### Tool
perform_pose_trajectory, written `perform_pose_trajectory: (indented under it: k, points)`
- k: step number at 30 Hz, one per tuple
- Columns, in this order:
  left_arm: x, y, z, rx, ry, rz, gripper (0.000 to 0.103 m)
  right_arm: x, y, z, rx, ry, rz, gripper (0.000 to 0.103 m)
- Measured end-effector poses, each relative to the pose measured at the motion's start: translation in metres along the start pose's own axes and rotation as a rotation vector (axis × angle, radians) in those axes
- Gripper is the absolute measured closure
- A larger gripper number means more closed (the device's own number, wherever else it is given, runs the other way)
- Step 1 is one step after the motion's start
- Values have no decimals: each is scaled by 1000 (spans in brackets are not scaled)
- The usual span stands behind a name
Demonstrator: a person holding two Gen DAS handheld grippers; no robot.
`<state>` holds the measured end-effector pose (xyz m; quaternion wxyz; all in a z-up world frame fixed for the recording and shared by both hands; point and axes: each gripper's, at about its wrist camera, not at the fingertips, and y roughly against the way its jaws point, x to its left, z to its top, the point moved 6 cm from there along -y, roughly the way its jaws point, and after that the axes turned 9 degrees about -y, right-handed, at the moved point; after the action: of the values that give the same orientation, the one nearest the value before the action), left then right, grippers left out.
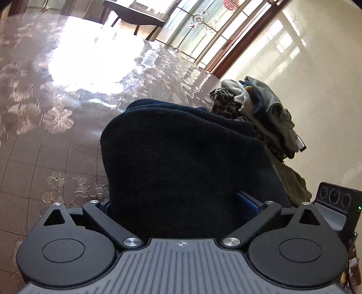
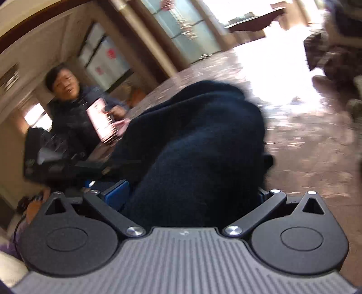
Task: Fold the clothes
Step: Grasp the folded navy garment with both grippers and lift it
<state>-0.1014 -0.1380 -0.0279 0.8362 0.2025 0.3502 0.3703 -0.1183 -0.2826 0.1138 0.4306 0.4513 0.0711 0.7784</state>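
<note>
Left hand-held gripper (image 1: 178,203): its blue pads (image 1: 247,202) stood apart with a thick fold of the dark navy garment (image 1: 181,158) filling the gap; it was pinching that garment.
Right hand-held gripper (image 2: 192,194): likewise pinching the dark navy garment (image 2: 199,140), a blue pad (image 2: 117,192) showing at the left of the bunched cloth.
Garment: held up in both hand-held grippers, bulging forward over the worktop (image 1: 45,126); whether its far end touched the surface could not be told.
Worktop: brown, floral-patterned, under a glossy clear cover with strong window glare.
Writing: none could be read; only a small crosshair mark (image 1: 181,243) sat on the grey ribbed gripper body, and a red ornament (image 1: 231,4) hung on the glass door, too small to read.
Left view only: a pile of clothes (image 1: 253,106) at the worktop's right edge, leopard-print, grey and pale pieces among them, just beyond the navy garment; a black device with round dials (image 1: 334,196) at the right.
Right view only: heavily blurred; a seated person (image 2: 72,117) in dark clothing beyond the worktop, holding a pink-lit screen (image 2: 101,122).
</note>
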Motion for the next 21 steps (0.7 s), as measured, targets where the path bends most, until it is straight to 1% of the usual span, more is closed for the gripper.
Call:
perform_pose_trajectory:
  k: [2,4,6,8,11,17,21]
  points:
    - [-6,3,2,-14,-8,-14,4,11,-5,-5,-1,51,8,0]
    - [-12,8,6,-26,-9,-47,5,21,-6,-6,-6,61,40,0]
    - [-20,14,10,-33,-19,-68,4,27,-1,-5,-37,60,81,2]
    - [-28,17,16,-39,-24,-76,4,34,6,-1,-63,80,99,5]
    - [-43,24,26,-53,-55,-90,5,45,17,5,-103,110,125,5]
    - [-91,35,53,-100,-143,-114,5,55,63,19,-193,157,119,5]
    - [-142,40,81,-152,-240,-127,5,60,100,36,-273,192,114,5]
